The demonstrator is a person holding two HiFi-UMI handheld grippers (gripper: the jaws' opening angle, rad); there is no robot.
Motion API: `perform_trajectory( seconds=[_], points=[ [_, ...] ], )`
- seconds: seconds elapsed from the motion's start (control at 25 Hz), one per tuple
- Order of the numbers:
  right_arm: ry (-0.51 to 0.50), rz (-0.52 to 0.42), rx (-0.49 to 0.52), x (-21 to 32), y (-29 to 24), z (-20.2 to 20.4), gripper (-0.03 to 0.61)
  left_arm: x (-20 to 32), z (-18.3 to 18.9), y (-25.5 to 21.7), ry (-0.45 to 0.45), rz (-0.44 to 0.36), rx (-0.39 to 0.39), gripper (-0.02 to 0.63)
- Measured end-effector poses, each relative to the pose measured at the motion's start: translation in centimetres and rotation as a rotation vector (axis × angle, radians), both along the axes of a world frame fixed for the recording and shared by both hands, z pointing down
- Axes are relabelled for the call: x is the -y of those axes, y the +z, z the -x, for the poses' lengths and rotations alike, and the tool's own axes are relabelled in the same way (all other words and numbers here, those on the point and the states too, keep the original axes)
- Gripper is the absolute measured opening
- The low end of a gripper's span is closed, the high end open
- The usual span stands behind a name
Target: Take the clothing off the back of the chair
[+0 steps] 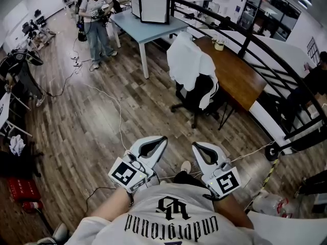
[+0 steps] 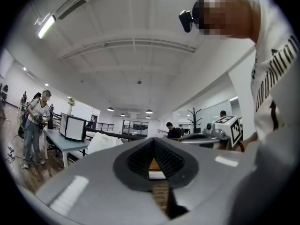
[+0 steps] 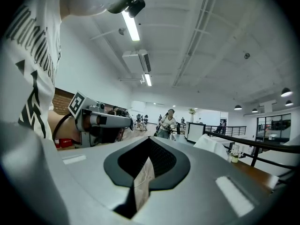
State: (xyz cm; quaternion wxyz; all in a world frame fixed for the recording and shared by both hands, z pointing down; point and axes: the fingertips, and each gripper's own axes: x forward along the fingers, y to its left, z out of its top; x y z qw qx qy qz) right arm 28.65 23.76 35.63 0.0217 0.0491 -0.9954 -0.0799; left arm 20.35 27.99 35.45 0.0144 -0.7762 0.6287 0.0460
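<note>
A white garment (image 1: 190,63) hangs over the back of a black office chair (image 1: 203,93) beside a wooden desk, well ahead of both grippers. My left gripper (image 1: 162,139) and right gripper (image 1: 196,145) are held side by side close to my body, pointing toward the chair, far short of it. Both have their jaws shut with nothing between them. The garment shows small in the left gripper view (image 2: 104,142), left of the shut jaws, and in the right gripper view (image 3: 213,146), to the right of them.
A wooden desk (image 1: 236,71) and a black railing (image 1: 265,49) run behind the chair. A pale blue table (image 1: 145,28) carries a white box (image 1: 154,8). A person (image 1: 97,24) stands at the far left. Cables (image 1: 110,100) trail over the wood floor.
</note>
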Motion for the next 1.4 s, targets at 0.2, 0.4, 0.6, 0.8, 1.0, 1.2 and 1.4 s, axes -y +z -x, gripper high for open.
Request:
perform_trajectory(
  seconds=[0.2, 0.4, 0.6, 0.8, 1.0, 1.2, 1.4],
  points=[
    [-0.010, 0.006, 0.007, 1.4, 0.2, 1.7, 0.000, 1.0, 1.6, 0.1, -0.010, 0.007, 0.008, 0.049],
    [-0.030, 0.018, 0.011, 3.4, 0.7, 4.0, 0.000, 2.7, 3.8, 0.7, -0.031, 0.020, 0.011, 0.049],
    [-0.043, 0.046, 0.017, 6.8, 1.8, 6.2, 0.000, 5.5, 6.0, 1.5, -0.054, 0.033, 0.017, 0.049],
    [-0.058, 0.058, 0.021, 11.2, 2.6, 9.2, 0.000, 9.5, 9.1, 2.7, -0.077, 0.053, 0.014, 0.049],
    [-0.065, 0.080, 0.008, 16.4, 3.0, 11.8, 0.000, 14.4, 11.8, 2.9, -0.091, 0.075, 0.003, 0.049],
    [-0.069, 0.093, 0.008, 22.9, 3.0, 13.8, 0.000, 20.8, 14.0, 2.9, -0.088, 0.099, 0.008, 0.049],
    [-0.050, 0.093, 0.018, 29.5, 2.6, 14.6, 0.000, 27.2, 15.7, 3.0, -0.096, 0.108, 0.030, 0.049]
  ],
)
